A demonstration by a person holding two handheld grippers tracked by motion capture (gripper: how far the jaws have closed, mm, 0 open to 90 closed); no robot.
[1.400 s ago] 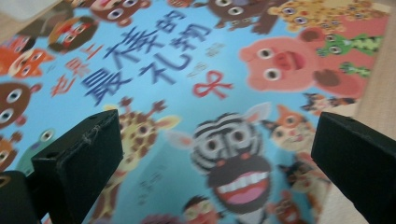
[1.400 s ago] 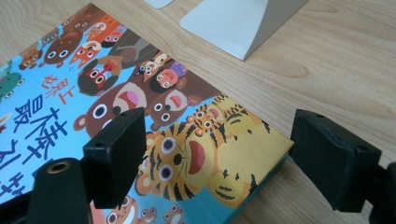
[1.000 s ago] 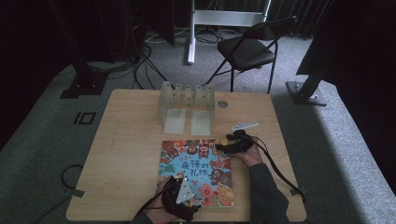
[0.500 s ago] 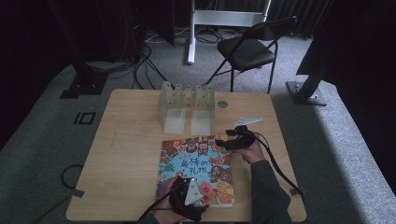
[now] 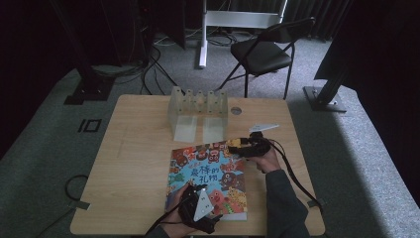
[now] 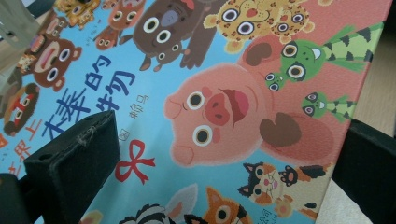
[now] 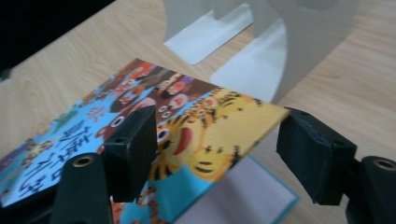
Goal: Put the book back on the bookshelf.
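Picture book (image 5: 210, 176) with a glossy, brightly printed cover of cartoon animals lies on the near half of the pale wood-grain table (image 5: 133, 163), its blue title panel carrying large characters. In the right claw view the cover (image 7: 196, 135) is lifted off the pages at its far corner, a thin stiff sheet tilted upward, with a white page edged in teal (image 7: 243, 196) showing beneath it.

Behind the book stands a translucent frosted plastic rack (image 5: 197, 106), its top edge cut into rounded notches and two flat tongues resting on the table. A small round dark disc (image 5: 236, 111) sits flush in the tabletop beside it. Beyond the table is grey carpet with a black folding chair (image 5: 265, 52).

Right claw (image 7: 217, 140) reaches in from the book's far right corner, the hand (image 5: 267, 158) wrapped round its body with the forearm in a dark sleeve. Its two blocky, matte black jaws stand wide apart, one on each side of the raised cover corner, and neither pad presses the sheet.

Left claw (image 6: 224, 154) is held low over the book's near edge, its grey three-cornered plate (image 5: 202, 206) facing up. Its jaws are spread wide too: one scuffed, foam-like pad sits over the cover, the other beyond the book's side edge, close to the surface.
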